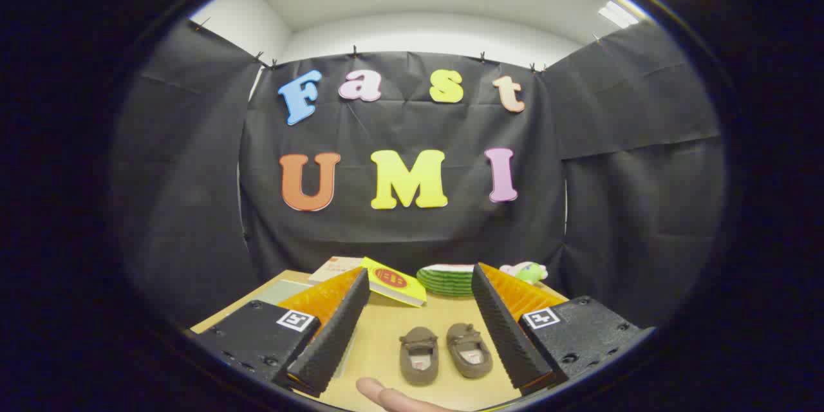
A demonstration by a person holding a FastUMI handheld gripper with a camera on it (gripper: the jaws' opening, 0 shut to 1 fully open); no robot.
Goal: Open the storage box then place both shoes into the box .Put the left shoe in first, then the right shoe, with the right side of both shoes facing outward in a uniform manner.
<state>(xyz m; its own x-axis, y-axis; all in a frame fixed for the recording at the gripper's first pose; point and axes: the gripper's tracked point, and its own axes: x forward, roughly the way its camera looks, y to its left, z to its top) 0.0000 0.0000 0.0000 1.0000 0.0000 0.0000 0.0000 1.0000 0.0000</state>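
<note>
Two small brown shoes [444, 353] lie side by side on the wooden table [393, 341], toes pointing away from me, down between my fingers. The left shoe [419, 355] and the right shoe [469, 350] nearly touch. My gripper [421, 279] hangs above the table with its fingers spread wide and nothing between them. A fingertip of a person's hand [380, 393] shows just in front of the shoes.
Beyond the fingers lie a yellow booklet with a red mark [394, 282], a green striped round object [447, 279], a small green and pink toy [526, 271] and flat cards [335, 267] near the table's far edge. Black cloth walls surround the table.
</note>
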